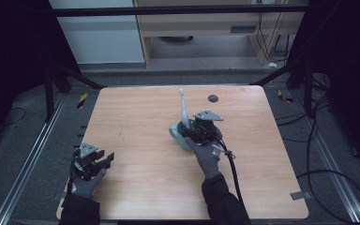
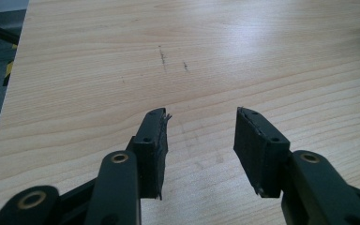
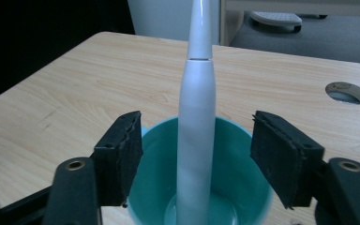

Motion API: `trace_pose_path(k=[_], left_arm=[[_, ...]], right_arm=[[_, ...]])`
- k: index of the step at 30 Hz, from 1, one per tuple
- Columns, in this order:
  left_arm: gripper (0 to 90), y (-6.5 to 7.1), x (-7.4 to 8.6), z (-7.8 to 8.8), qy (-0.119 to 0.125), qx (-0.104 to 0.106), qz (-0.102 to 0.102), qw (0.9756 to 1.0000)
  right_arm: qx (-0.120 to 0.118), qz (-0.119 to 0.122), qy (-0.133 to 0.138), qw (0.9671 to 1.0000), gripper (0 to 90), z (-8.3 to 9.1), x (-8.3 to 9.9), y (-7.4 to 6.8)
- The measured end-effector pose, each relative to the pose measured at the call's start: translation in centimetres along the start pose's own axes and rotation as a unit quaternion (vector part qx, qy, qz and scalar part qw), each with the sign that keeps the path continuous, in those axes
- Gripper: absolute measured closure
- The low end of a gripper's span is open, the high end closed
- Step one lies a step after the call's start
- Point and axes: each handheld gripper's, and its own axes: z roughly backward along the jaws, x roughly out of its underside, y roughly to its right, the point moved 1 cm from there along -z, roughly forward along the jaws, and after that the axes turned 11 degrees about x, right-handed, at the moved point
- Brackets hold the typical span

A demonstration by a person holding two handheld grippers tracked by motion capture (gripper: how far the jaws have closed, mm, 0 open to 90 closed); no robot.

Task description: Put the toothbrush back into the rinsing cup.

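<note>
A teal mug (image 1: 180, 136) stands near the middle of the wooden table (image 1: 136, 117), and a white electric toothbrush (image 1: 184, 108) stands upright in it. In the right gripper view the toothbrush (image 3: 196, 122) rises from the mug (image 3: 152, 187) between the jaws, and neither pad touches it. My right gripper (image 3: 197, 154) is open just above the mug's rim; from above my right gripper (image 1: 194, 130) sits at the mug's right side. My left gripper (image 1: 104, 160) rests at the table's left front edge. Nothing but bare wood lies between the open jaws of that left gripper (image 2: 200, 136).
A round cable hole (image 1: 213, 98) sits at the table's far side, right of the toothbrush; the same hole (image 3: 346, 92) shows ahead and to the right of the right gripper. Black frame bars and cables surround the table. A thin pencil mark (image 2: 162, 55) crosses the wood ahead of the left gripper.
</note>
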Motion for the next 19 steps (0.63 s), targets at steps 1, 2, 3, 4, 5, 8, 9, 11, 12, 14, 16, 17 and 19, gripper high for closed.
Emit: trace_pose_path(k=[1,2,3,4,5,8,9,11,12,14,16,17,19], left_arm=[[53.7,0.0,0.0,0.0,0.0,0.0,0.0,1.0],[53.6,0.0,0.0,0.0,-0.001,0.0,0.0,1.0],[53.6,0.0,0.0,0.0,-0.001,0.0,0.0,1.0],[53.6,0.0,0.0,0.0,-0.002,0.0,0.001,1.0],[53.5,0.0,0.1,0.0,-0.002,-0.001,0.0,1.0],[53.3,0.1,0.1,-0.1,0.0,0.002,0.002,1.0],[53.3,0.1,0.1,-0.1,-0.001,0.002,0.001,1.0],[53.1,0.1,0.1,-0.1,-0.004,0.002,0.0,1.0],[52.8,0.1,0.1,-0.1,-0.005,0.003,0.0,1.0],[52.6,0.1,0.1,-0.2,-0.005,0.004,0.001,1.0],[52.2,0.1,0.2,-0.3,-0.007,0.004,-0.001,1.0],[51.9,0.1,0.2,-0.3,-0.008,0.005,-0.001,1.0],[51.2,0.1,0.2,-0.4,-0.011,0.007,-0.002,0.9999]], right_arm=[[-0.005,-0.001,0.004,1.0,32.7,0.5,0.1,0.3],[-0.011,-0.005,0.006,0.9999,31.4,1.1,0.2,0.6],[-0.015,-0.009,0.008,0.9998,30.2,1.6,0.3,1.0],[-0.018,-0.01,0.009,0.9998,28.9,2.1,0.4,1.4],[-0.02,-0.012,0.009,0.9997,28.0,2.6,0.5,1.9],[-0.03,-0.015,0.012,0.9994,25.6,4.1,1.0,3.4],[-0.03,-0.013,0.012,0.9994,24.8,4.6,1.2,3.9],[-0.028,-0.007,0.013,0.9995,23.8,5.4,1.8,4.9],[-0.026,-0.005,0.01,0.9996,23.6,5.8,2.2,5.4],[-0.021,-0.005,0.003,0.9998,23.0,6.4,3.1,6.6],[-0.014,-0.007,-0.001,0.9999,23.0,6.9,4.2,7.8],[-0.011,-0.009,-0.007,0.9999,23.0,7.1,4.7,8.4],[0.0,-0.013,-0.017,0.9998,22.8,7.3,5.6,9.6]])
